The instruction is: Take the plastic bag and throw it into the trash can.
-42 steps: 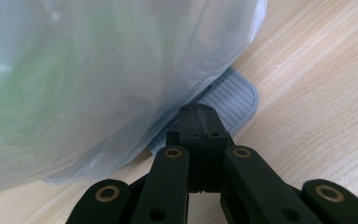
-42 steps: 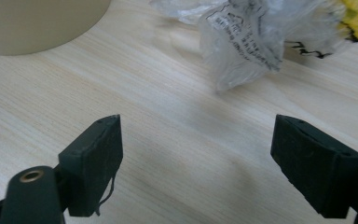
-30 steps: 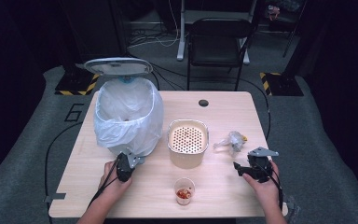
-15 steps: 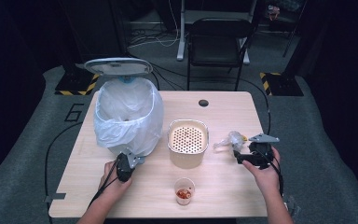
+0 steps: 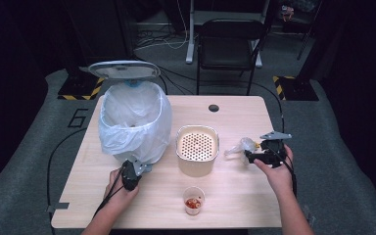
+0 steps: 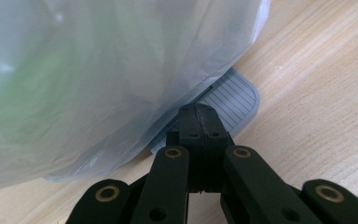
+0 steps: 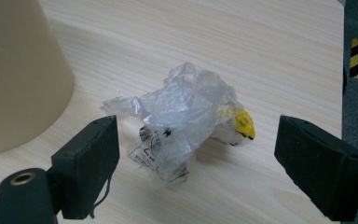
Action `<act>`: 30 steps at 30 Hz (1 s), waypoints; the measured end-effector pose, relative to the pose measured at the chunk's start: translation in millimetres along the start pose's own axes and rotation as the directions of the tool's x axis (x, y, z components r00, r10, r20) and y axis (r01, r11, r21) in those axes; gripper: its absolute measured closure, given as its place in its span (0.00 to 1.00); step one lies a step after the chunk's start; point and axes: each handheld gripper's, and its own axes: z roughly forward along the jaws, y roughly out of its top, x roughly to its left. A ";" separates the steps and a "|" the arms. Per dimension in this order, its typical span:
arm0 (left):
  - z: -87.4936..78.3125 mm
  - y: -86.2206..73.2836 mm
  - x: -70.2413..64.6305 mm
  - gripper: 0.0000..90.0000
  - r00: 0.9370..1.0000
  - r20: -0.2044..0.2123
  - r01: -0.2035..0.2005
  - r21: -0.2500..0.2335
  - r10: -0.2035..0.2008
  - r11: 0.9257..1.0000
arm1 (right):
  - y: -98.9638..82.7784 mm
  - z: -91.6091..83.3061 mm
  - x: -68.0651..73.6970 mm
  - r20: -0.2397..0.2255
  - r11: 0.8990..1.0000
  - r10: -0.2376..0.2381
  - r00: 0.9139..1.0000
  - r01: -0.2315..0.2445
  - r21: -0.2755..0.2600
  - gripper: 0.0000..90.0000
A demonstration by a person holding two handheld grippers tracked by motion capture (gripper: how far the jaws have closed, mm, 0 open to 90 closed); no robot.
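A crumpled clear plastic wrapper [image 7: 186, 116] with a yellow bit lies on the wooden table [image 5: 235, 196], right of the cream container [image 5: 197, 149]. My right gripper [image 7: 196, 163] stands open around it, one jaw on each side, not touching; from above the right gripper [image 5: 254, 155] sits just right of the wrapper [image 5: 240, 146]. My left gripper [image 6: 199, 116] is shut with nothing in it, its tip at the grey pedal [image 6: 228, 100] under the bagged bin [image 5: 134, 120]. In the high view the left gripper [image 5: 133, 171] rests at the bin's front.
The bin's lid [image 5: 123, 70] stands open above its white liner. A small clear cup [image 5: 193, 199] with red pieces stands near the table's front edge. A black chair [image 5: 227, 41] is behind the table. A dark round hole [image 5: 213, 107] marks the far tabletop.
My right gripper has moved away from the front edge toward the wrapper and now brackets it. The left gripper has stayed at the bin.
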 end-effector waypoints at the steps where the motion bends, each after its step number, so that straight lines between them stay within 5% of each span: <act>1: 0.0 0.0 0.2 1.00 1.000 0.001 0.000 -0.001 0.000 1.000 | 2.0 1.3 -0.4 -0.007 1.000 -0.001 1.000 0.001 -0.003 0.15; 10: -0.5 0.6 -0.2 1.00 1.000 -0.002 -0.001 0.009 0.001 1.000 | 13.5 8.9 -3.1 0.007 1.000 0.000 1.000 -0.001 0.017 0.06; 30: -0.5 0.8 -0.4 1.00 1.000 -0.007 -0.006 0.009 0.006 1.000 | 12.3 52.8 -6.8 0.017 0.995 0.020 1.000 -0.022 0.096 0.09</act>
